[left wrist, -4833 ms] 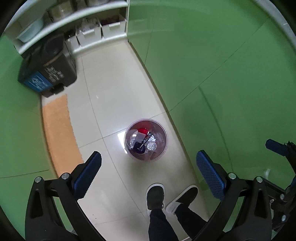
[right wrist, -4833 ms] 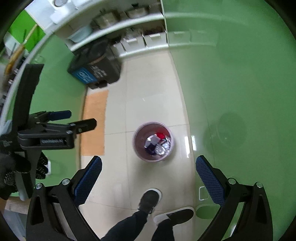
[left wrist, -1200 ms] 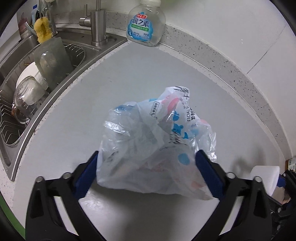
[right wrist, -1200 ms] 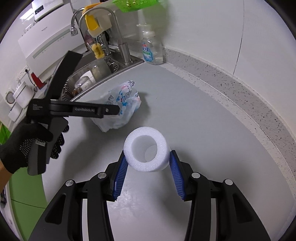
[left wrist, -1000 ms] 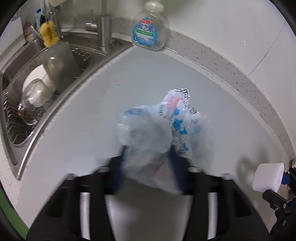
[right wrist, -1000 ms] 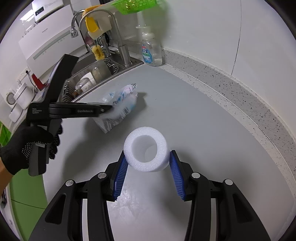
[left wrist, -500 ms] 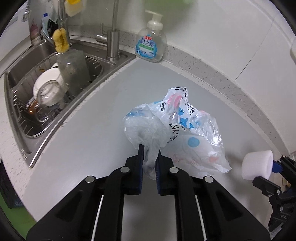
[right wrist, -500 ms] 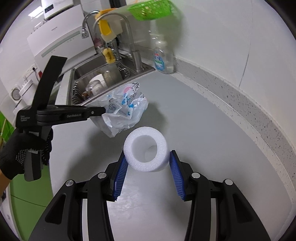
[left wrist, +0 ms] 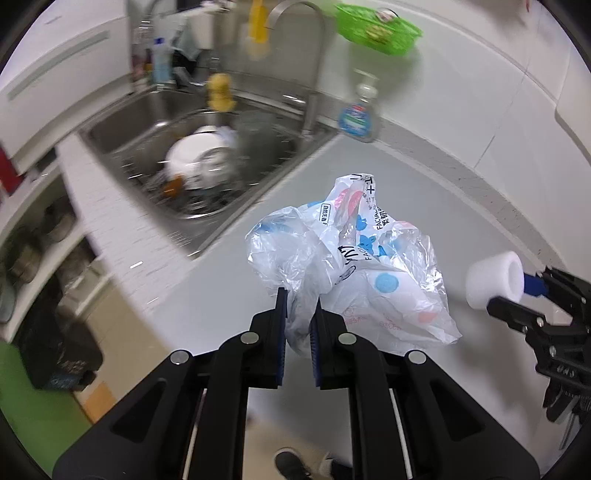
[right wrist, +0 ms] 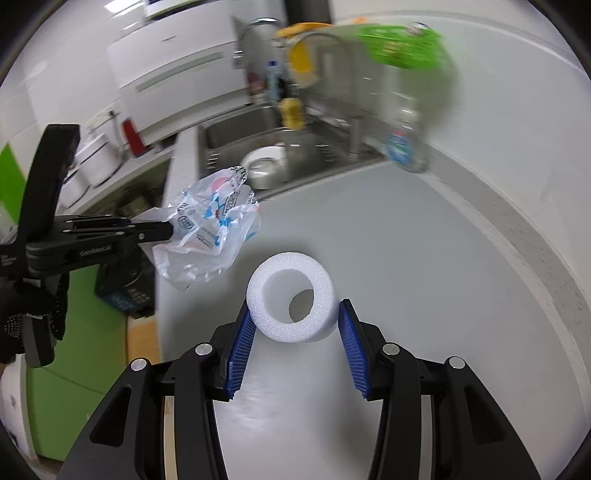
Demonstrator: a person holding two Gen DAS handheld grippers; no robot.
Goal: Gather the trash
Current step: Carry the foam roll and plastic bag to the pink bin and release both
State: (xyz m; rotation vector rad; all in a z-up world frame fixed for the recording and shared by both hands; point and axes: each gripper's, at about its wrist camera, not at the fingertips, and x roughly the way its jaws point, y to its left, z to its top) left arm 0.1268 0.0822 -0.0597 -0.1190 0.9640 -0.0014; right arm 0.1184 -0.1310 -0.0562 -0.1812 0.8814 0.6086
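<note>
You are working over a pale grey countertop (left wrist: 424, 192) in a kitchen, with white wall panels behind it and green cabinet fronts below. At the far left a steel sink (left wrist: 155, 110) is holding dishes, too blurred to count, under one curved tap (left wrist: 314, 66); one soap bottle (left wrist: 360, 118) is standing just beside the basin, under one green basket (left wrist: 376, 26). Your left gripper (left wrist: 299, 321) is pinching one crumpled printed plastic bag (left wrist: 354, 266), its blue pads pressed together on a fold, and the bag is hanging clear above the counter. Further right, your right gripper (right wrist: 293, 332) is clamping one white foam ring (right wrist: 291, 299) between its two fingers, also lifted off the surface.
</note>
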